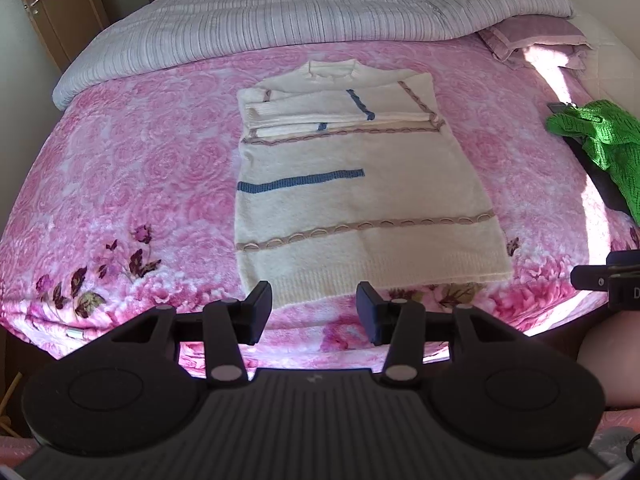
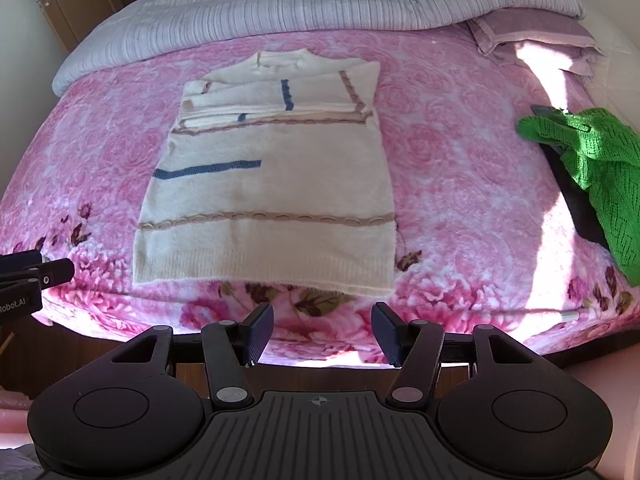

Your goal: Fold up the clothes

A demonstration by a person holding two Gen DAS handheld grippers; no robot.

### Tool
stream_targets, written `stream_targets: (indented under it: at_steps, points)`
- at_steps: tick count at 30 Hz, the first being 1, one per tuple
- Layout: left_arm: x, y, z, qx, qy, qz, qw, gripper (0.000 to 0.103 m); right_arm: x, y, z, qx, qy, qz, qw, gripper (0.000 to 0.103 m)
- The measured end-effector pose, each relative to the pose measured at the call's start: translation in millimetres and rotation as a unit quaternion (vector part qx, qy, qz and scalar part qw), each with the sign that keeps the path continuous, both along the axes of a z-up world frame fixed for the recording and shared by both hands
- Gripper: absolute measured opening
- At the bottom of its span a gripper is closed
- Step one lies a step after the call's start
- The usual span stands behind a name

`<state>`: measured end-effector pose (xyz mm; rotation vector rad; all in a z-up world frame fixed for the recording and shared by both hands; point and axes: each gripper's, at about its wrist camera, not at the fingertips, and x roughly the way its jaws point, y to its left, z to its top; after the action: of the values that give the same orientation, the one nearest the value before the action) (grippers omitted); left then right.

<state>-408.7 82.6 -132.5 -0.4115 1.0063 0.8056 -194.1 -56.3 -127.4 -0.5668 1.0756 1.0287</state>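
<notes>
Nearest the lens in each wrist view, two dark fingers are seen parted with nothing between them: the left gripper [image 1: 314,312] and the right gripper [image 2: 323,330] are both open and empty, poised over the near edge of the bed [image 1: 132,184]. Just beyond them the cream sweater [image 1: 352,184] is laid flat on the pink flowered blanket, its sleeves already folded across the chest, its long axis running straight away from the grippers, collar far and ribbed hem [image 2: 264,270] near. The hem's left part is met head-on by the left gripper, its right corner by the right one, so each side is judged equally near its own hand. A green knitted garment [image 2: 592,168] is cut off at the right frame edge, over something dark that cannot be made out. Whether the hem is touched cannot be told.
</notes>
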Motion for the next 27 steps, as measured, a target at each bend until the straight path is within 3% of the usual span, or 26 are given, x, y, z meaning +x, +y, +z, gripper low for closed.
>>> stream_targets:
  at_steps: [5,9,13,17,19,23,27]
  points:
    - [-31.1,32.6,0.0,-0.029,-0.033,-0.014,0.9989,0.042,4.0,7.1,-2.8,0.009,0.011,-0.046,0.999,0.058]
    - [-66.5,71.1,-9.8,-0.051,-0.046,-0.006,0.9976,0.042,22.7,1.4,-8.5,0.019,0.033,-0.130,0.991,0.058]
    - [-87.5,107.1,-34.3,-0.063,-0.046,-0.008,0.9969,0.042,34.1,-10.5,-18.3,0.038,0.048,-0.198,0.978,0.058]
    - [-90.3,135.5,-69.0,-0.099,-0.057,0.024,0.9931,0.042,43.0,-21.0,-30.1,0.072,0.090,-0.234,0.965,0.058]
    - [-87.9,145.6,-88.7,-0.130,-0.076,0.053,0.9872,0.042,53.6,-19.0,-36.2,0.087,0.111,-0.235,0.962,0.058]
    - [-77.4,161.2,-127.4,-0.177,-0.108,0.110,0.9721,0.041,86.5,-0.5,-62.9,0.071,0.121,-0.201,0.970,0.058]
    - [-67.2,167.8,-157.3,-0.188,-0.115,0.162,0.9618,0.041,133.9,22.2,-104.4,0.041,0.131,-0.161,0.977,0.058]
